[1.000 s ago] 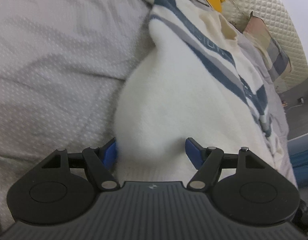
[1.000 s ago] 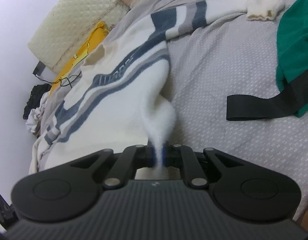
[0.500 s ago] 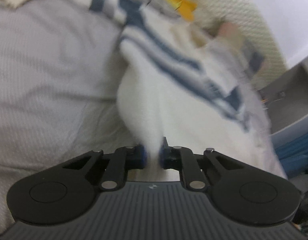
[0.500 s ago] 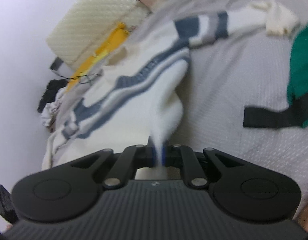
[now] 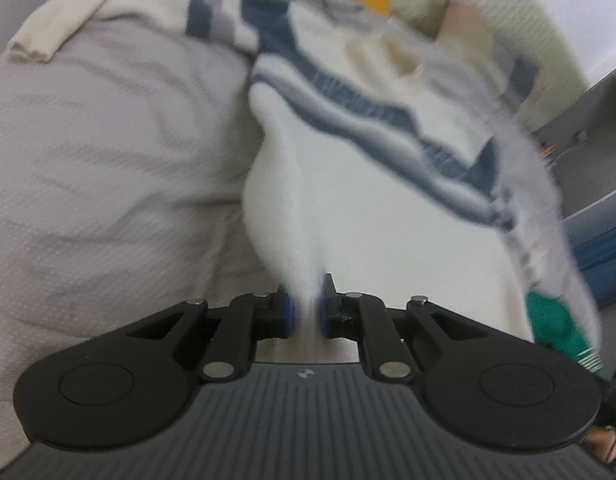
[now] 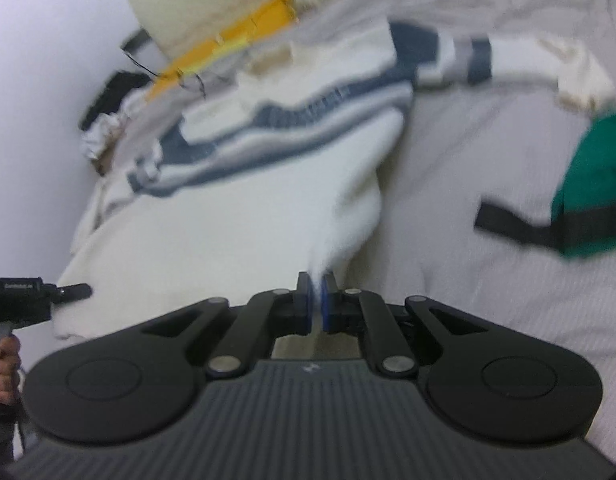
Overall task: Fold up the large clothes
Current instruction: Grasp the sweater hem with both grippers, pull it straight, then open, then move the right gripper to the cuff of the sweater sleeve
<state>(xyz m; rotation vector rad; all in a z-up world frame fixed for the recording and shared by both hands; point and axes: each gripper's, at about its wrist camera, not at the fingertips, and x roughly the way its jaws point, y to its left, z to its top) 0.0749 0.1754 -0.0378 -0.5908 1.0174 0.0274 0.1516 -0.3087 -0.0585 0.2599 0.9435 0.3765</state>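
Big cream sweater (image 5: 387,208) with navy and grey stripes sprawls on the grey bedspread (image 5: 108,160), a bit blurry. Left gripper (image 5: 306,314) and right gripper (image 6: 314,308) each pinch its near hem.

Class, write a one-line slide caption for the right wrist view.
Right gripper pinches the hem of a cream sweater with navy stripes, lifting it off the grey bedspread.

Motion blur smears the sweater (image 5: 367,208) ahead of my fingers; its stripe lettering is unreadable. Beyond my right fingers (image 6: 304,304), the green garment (image 6: 587,184) is cut off by the frame edge.
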